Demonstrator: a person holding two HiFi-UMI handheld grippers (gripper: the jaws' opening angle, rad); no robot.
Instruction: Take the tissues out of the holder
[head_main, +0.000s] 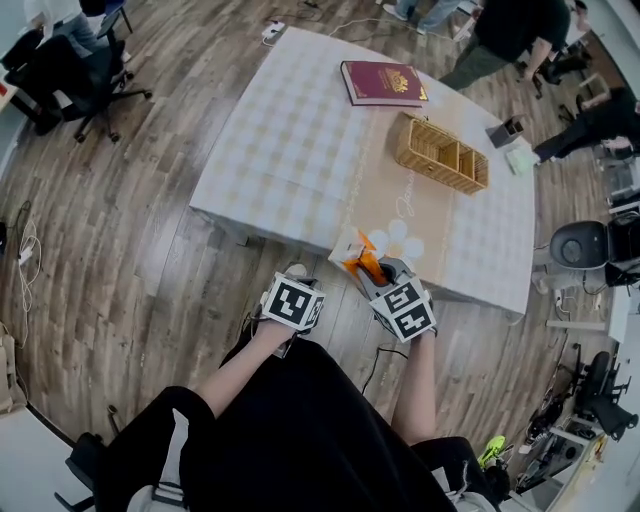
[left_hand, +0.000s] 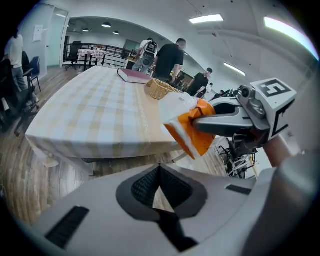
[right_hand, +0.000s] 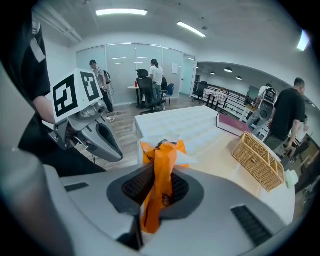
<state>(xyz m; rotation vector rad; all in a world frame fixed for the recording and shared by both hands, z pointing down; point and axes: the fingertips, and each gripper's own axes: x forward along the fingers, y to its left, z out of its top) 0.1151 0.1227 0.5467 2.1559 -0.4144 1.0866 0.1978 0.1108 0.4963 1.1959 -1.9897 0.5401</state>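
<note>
An orange tissue pack (head_main: 362, 264) hangs over the table's front edge, and my right gripper (head_main: 373, 274) is shut on it. In the right gripper view the pack (right_hand: 161, 175) stands upright between the pads, its orange wrapper crumpled at the top. From the left gripper view the pack (left_hand: 192, 134) shows a white end that points up and left, gripped by the right gripper (left_hand: 201, 124). My left gripper (head_main: 296, 272) hovers just left of the pack, off the table edge. Its own view shows the left gripper (left_hand: 160, 172) with jaws together and nothing in them.
The checked tablecloth table (head_main: 290, 150) carries a wicker basket (head_main: 438, 153) at the right and a dark red book (head_main: 383, 82) at the far end. A few white patches (head_main: 398, 238) lie on the beige runner near the pack. People and office chairs stand around the room.
</note>
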